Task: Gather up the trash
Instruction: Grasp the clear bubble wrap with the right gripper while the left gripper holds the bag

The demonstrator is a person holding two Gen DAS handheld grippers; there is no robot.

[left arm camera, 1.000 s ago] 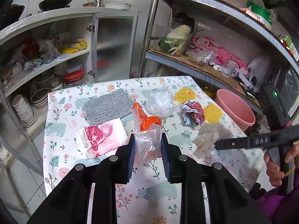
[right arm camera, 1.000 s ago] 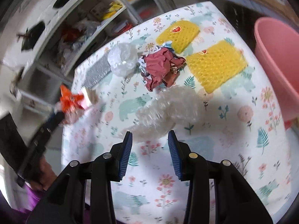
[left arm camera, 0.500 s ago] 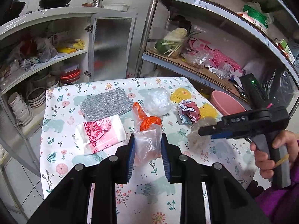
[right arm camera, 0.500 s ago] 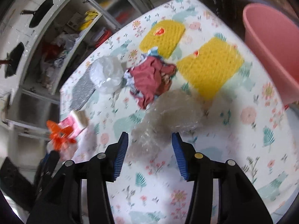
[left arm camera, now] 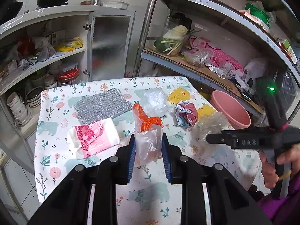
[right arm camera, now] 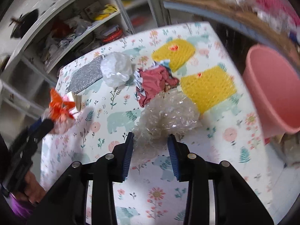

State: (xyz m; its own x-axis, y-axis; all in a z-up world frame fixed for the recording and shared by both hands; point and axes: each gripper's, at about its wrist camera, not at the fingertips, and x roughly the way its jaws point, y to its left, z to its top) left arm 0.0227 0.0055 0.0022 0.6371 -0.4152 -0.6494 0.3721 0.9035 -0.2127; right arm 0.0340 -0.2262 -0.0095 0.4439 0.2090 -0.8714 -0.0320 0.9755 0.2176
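Observation:
My left gripper (left arm camera: 149, 150) is shut on a clear plastic bag with an orange bag inside (left arm camera: 148, 131), held above the floral tablecloth (left arm camera: 56, 116); it also shows in the right wrist view (right arm camera: 60, 110). My right gripper (right arm camera: 150, 150) has its jaws around the near end of a crumpled clear plastic wad (right arm camera: 166, 116), lifted off the table; it also shows in the left wrist view (left arm camera: 208, 125). On the table lie a white plastic wad (left arm camera: 155, 103) and a crumpled red wrapper (left arm camera: 186, 115).
A pink bin (right arm camera: 271, 90) stands off the table's right edge. Two yellow cloths (right arm camera: 208, 88), a silver scouring pad (left arm camera: 101, 106) and a pink-and-white packet (left arm camera: 93, 138) lie on the table. A cupboard with bowls (left arm camera: 18, 108) is left, metal shelves (left arm camera: 206, 71) behind.
My right gripper closed in on the clear plastic wad and lifted it off the table. My left gripper pulled back a little with its bag still held.

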